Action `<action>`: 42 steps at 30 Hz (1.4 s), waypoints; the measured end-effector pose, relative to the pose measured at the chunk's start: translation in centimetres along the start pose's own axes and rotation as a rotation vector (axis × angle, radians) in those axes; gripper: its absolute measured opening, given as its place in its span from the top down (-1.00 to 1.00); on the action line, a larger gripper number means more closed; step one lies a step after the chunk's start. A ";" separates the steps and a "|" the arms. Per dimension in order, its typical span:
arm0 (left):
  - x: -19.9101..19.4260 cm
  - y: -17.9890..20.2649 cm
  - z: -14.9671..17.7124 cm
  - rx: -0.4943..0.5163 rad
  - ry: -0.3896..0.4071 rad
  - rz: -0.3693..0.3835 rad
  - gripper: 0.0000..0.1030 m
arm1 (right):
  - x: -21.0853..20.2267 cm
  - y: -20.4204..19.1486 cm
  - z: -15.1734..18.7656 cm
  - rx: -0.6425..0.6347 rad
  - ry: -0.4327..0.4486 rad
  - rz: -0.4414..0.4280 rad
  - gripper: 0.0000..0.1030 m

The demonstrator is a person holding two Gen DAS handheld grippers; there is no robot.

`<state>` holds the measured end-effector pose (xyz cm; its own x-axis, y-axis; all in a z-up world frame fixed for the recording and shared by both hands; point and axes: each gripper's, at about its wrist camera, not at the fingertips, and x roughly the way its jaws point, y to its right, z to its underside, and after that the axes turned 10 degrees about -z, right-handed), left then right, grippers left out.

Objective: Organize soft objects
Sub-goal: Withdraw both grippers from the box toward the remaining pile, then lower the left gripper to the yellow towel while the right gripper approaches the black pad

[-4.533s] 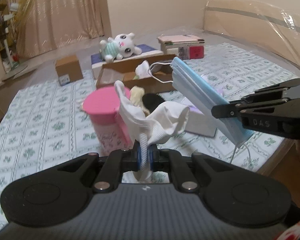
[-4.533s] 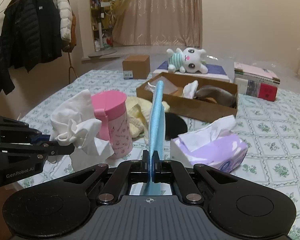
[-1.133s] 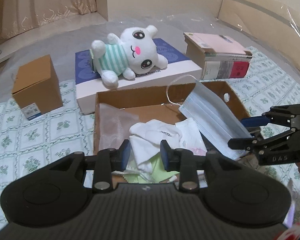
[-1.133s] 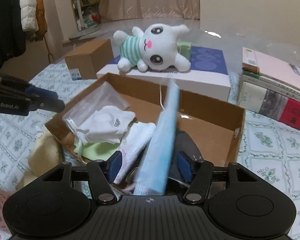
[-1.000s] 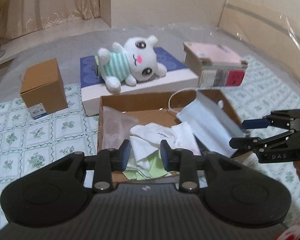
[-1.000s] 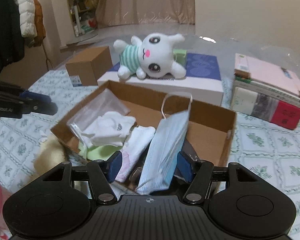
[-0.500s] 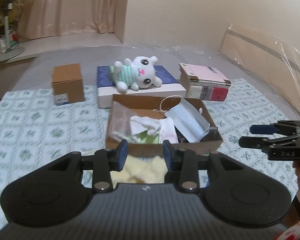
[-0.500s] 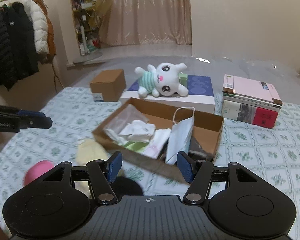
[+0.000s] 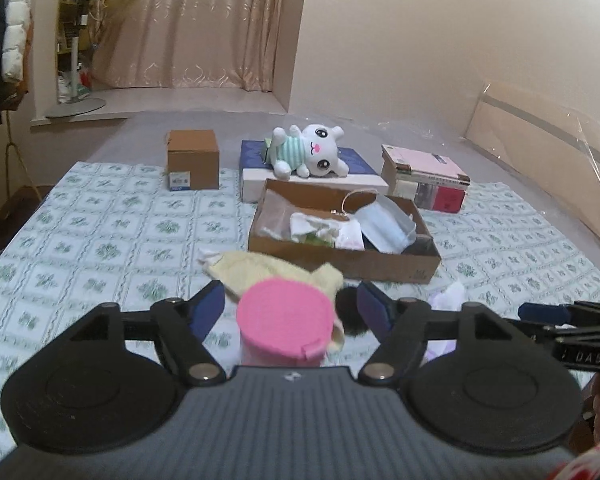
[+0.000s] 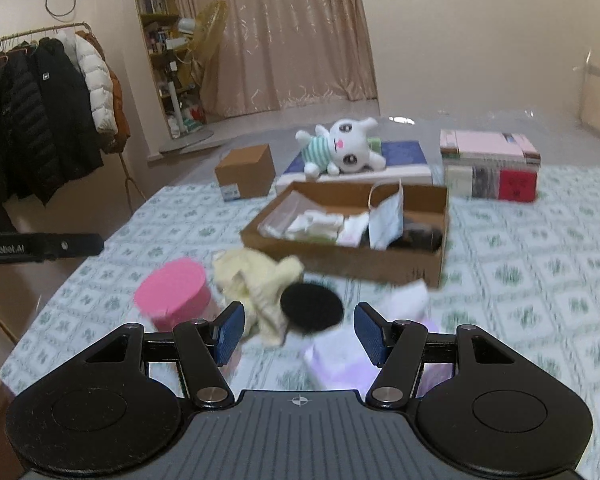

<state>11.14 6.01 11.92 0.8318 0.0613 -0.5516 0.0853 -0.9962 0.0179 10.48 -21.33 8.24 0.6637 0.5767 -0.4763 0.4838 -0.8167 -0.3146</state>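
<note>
On the bed (image 9: 100, 240) an open carton (image 9: 340, 260) held a face mask (image 9: 384, 226) and folded cloths (image 9: 320, 228). Behind it a plush rabbit (image 9: 308, 154) lay on a flat box (image 9: 256, 182), with a small carton (image 9: 193, 160) left and stacked books (image 9: 426, 178) right. Before the open carton lay a knitted cloth (image 9: 260, 270) and a lidded tub (image 9: 284, 326).

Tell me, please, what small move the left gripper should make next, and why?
Probably ease the left gripper forward and down onto the yellow cloth. Its jaws have just been opening and hold nothing, the mask and white cloth already lie in the box, and the yellow cloth lies loose on the bed just ahead.
</note>
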 end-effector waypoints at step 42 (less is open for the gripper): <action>-1.0 0.8 7.4 0.074 -0.116 0.043 -0.75 | -0.9 -0.8 4.5 0.003 -0.071 0.006 -0.18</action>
<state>6.26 4.72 6.33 0.7642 0.0148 -0.6448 0.0063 -0.9999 -0.0155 6.94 -21.28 5.23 0.6245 0.5687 -0.5354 0.4783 -0.8204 -0.3135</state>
